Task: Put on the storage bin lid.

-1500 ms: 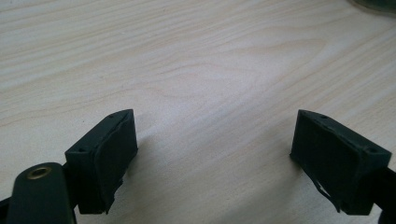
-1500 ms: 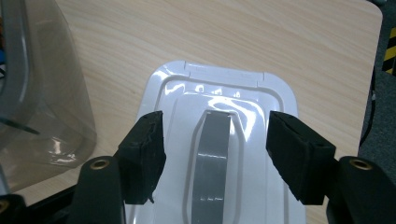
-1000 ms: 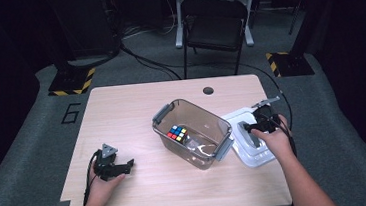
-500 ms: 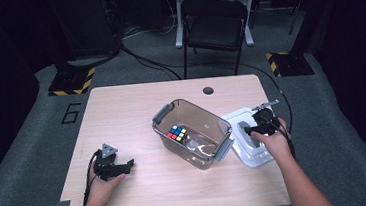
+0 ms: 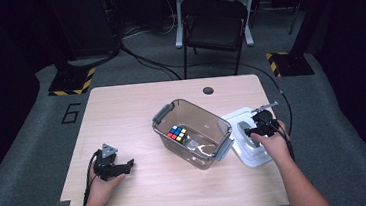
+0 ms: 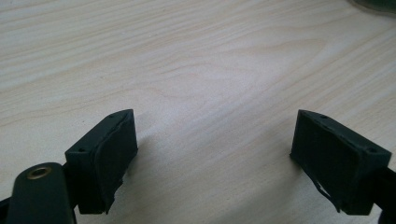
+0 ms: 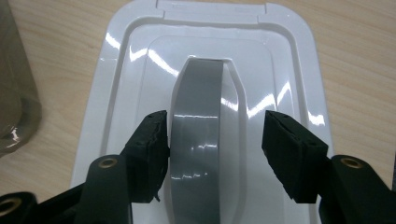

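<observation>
Closing slightly, my right gripper [image 7: 215, 154] straddles the lid's [image 7: 130, 93] grey handle [image 7: 198, 126], one pad touching, not yet pinching; left gripper [image 6: 215, 158] spread at 7 o'clock.

Lid [image 7: 140, 84] near end cut off by frame bottom, behind claw [image 7: 215, 149].

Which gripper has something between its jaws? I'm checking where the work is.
The right gripper: its jaws straddle the lid's grey handle. The left gripper has bare table between its jaws.
</observation>
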Action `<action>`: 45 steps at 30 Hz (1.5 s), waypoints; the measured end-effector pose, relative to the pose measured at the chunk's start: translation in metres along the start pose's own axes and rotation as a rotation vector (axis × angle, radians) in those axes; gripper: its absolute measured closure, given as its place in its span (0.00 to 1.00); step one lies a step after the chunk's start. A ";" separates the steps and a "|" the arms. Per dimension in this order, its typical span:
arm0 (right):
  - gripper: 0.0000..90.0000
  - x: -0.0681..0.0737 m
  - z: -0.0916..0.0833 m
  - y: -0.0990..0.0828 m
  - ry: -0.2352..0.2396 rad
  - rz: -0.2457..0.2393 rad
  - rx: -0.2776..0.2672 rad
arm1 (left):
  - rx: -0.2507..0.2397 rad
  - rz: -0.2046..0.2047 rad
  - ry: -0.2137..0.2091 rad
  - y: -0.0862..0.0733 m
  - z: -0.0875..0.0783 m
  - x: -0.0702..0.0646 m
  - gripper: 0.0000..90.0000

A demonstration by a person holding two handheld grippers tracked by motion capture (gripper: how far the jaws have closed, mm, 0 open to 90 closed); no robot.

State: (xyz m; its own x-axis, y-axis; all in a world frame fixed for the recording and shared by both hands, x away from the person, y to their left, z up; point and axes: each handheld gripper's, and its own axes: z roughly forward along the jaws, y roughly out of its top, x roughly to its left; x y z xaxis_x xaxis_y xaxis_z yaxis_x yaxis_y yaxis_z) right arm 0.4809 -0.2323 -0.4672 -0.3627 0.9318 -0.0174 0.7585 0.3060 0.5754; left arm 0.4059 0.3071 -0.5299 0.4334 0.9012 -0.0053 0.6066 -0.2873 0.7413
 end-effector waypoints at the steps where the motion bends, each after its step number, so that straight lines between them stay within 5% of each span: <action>1: 0.47 0.000 0.001 0.000 0.002 0.005 0.002 | 0.001 -0.001 0.000 0.000 0.000 0.000 0.16; 16: 0.56 0.002 0.010 0.000 -0.003 -0.004 0.032 | 0.000 -0.001 0.000 0.000 0.000 0.000 0.16; 28: 0.73 0.005 0.007 0.000 0.006 -0.018 0.022 | 0.001 0.000 0.000 0.000 0.000 0.000 0.16; 45: 0.74 0.002 0.002 0.001 0.003 -0.025 0.030 | 0.001 -0.001 0.001 0.000 0.000 0.000 0.16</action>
State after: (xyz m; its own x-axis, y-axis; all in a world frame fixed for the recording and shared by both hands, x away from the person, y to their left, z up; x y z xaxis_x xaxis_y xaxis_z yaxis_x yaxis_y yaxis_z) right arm 0.4817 -0.2297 -0.4683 -0.3834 0.9231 -0.0289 0.7652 0.3351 0.5497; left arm 0.4058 0.3070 -0.5298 0.4322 0.9018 -0.0060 0.6078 -0.2864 0.7406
